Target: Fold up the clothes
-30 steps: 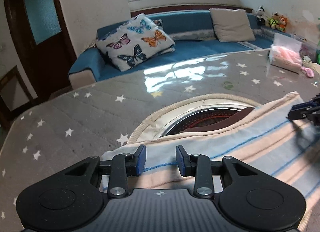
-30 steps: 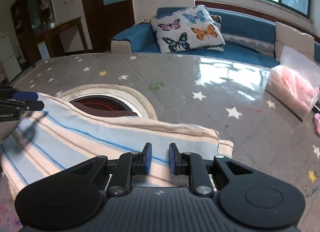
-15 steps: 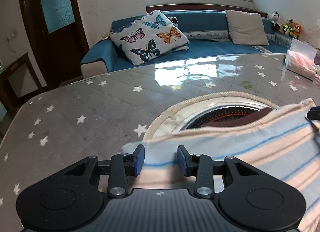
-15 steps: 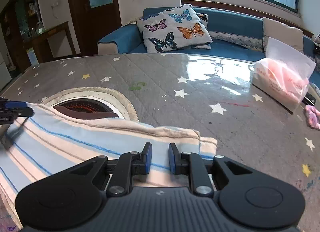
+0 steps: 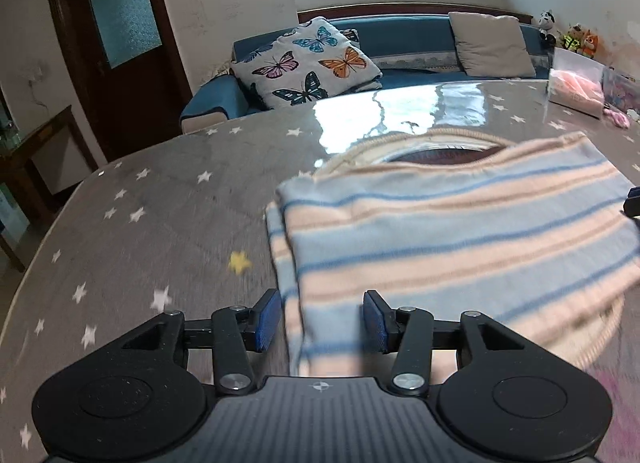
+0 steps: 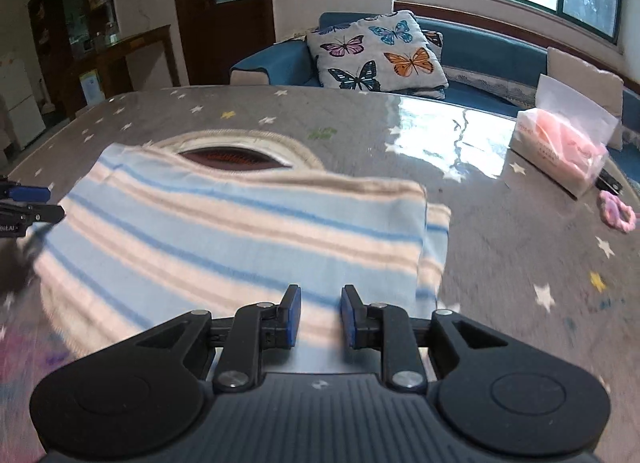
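Left tongs (image 5: 318, 321): wide open, astride my cloth's (image 5: 440, 239) near left corner, gripping nothing. I judge they are placed to let the fold settle.
Cloth: striped, doubled over, flat on the table (image 5: 160, 191) ahead of both tongs; its far edge covers part of a round hole (image 6: 236, 159).
Right tongs (image 6: 320, 317): narrower but parted, cloth (image 6: 240, 239) between the pads — no pinch that I can see.
Bag (image 6: 560, 147): far right of the right tongs, clear, something pink inside — I cannot tell what.
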The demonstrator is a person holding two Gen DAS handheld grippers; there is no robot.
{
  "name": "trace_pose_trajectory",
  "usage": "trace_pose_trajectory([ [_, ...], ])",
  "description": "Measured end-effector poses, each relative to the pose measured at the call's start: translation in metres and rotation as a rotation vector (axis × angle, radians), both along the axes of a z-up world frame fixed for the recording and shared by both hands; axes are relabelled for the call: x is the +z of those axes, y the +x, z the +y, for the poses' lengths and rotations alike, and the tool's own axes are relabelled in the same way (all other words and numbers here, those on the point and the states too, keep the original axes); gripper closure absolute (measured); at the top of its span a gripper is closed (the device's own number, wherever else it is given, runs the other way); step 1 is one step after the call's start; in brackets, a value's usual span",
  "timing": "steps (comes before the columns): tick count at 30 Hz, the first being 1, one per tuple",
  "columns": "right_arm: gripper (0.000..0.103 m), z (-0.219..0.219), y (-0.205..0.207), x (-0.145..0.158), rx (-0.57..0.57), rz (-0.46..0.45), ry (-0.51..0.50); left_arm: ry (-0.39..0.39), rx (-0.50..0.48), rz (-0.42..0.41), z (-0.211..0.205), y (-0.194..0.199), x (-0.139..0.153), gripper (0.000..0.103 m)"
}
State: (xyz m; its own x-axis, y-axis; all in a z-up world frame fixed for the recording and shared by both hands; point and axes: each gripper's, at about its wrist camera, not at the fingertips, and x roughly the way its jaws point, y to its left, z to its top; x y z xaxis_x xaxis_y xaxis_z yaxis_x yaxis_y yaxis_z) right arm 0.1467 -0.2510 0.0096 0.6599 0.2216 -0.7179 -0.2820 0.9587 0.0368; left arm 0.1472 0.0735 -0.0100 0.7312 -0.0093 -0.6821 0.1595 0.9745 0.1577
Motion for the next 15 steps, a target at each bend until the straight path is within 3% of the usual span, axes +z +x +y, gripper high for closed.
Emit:
trace_pose_trajectory([
  [7,0.081,-0.006,-0.041,0.000,-0.011,-0.016,-0.005,-0.019,0.029,0.013,0.010,-0.027,-0.005,0.054],
  [13,0.080,-0.024,-0.057,0.004,-0.089,-0.036,0.020,-0.058,0.052,0.018,0.015,-0.037,-0.006,0.054],
  [15,0.073,-0.030,-0.059,0.004,-0.123,-0.041,0.018,-0.073,0.053,0.031,0.016,-0.037,-0.007,0.055],
])
